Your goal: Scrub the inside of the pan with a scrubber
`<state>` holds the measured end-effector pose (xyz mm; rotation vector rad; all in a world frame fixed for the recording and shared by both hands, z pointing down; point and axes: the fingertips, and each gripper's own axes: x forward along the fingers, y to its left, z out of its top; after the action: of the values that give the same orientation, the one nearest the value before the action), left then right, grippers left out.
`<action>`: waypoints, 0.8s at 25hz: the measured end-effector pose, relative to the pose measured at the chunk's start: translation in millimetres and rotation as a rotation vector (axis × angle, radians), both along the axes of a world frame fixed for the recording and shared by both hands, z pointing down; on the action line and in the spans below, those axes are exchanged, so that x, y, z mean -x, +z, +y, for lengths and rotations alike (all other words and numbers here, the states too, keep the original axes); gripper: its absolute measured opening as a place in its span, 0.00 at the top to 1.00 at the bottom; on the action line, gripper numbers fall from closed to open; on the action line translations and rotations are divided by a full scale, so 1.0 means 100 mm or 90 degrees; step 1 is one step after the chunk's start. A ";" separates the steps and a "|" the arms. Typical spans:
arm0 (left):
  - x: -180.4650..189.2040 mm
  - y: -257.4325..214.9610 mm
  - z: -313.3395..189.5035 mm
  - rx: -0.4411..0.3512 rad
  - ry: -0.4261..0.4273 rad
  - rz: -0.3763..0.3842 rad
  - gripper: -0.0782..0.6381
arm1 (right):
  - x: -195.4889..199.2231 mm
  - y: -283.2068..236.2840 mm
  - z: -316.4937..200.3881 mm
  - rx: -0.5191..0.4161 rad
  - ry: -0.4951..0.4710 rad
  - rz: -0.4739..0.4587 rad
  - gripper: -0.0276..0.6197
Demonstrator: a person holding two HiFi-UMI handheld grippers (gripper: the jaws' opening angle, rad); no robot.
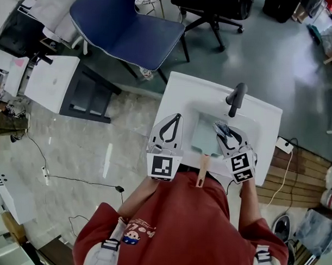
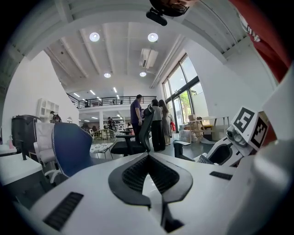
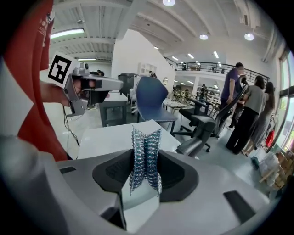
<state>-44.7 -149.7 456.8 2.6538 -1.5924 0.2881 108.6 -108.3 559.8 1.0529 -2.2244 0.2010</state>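
Note:
The pan (image 1: 204, 137) lies in the white sink (image 1: 252, 124), its wooden handle (image 1: 201, 172) pointing back at me. My right gripper (image 1: 222, 129) hangs over the pan's right side, shut on a silvery steel-wool scrubber (image 3: 145, 157), which shows as a wad (image 1: 221, 127) at its tips. The jaws pinch the scrubber at its middle, and its top sticks out past them. My left gripper (image 1: 178, 117) hovers over the sink's left rim, with its jaws together and nothing between them (image 2: 147, 159). Both gripper views look out level across the room, so neither shows the pan.
A dark faucet (image 1: 236, 99) rises at the back of the sink. A blue chair (image 1: 129, 23) and a black office chair (image 1: 214, 6) stand beyond the white counter (image 1: 180, 87). A white desk (image 1: 52, 83) is at the left, with cables on the floor. People (image 3: 250, 114) stand far off.

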 end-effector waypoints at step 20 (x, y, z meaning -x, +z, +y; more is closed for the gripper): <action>0.01 0.13 0.10 -0.003 0.006 -0.001 0.87 | 0.13 1.27 0.52 0.342 -0.231 0.081 0.69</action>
<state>-46.0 -139.8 469.8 2.6661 -1.5828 0.2861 95.7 -56.3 686.7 0.3575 -2.0339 0.5190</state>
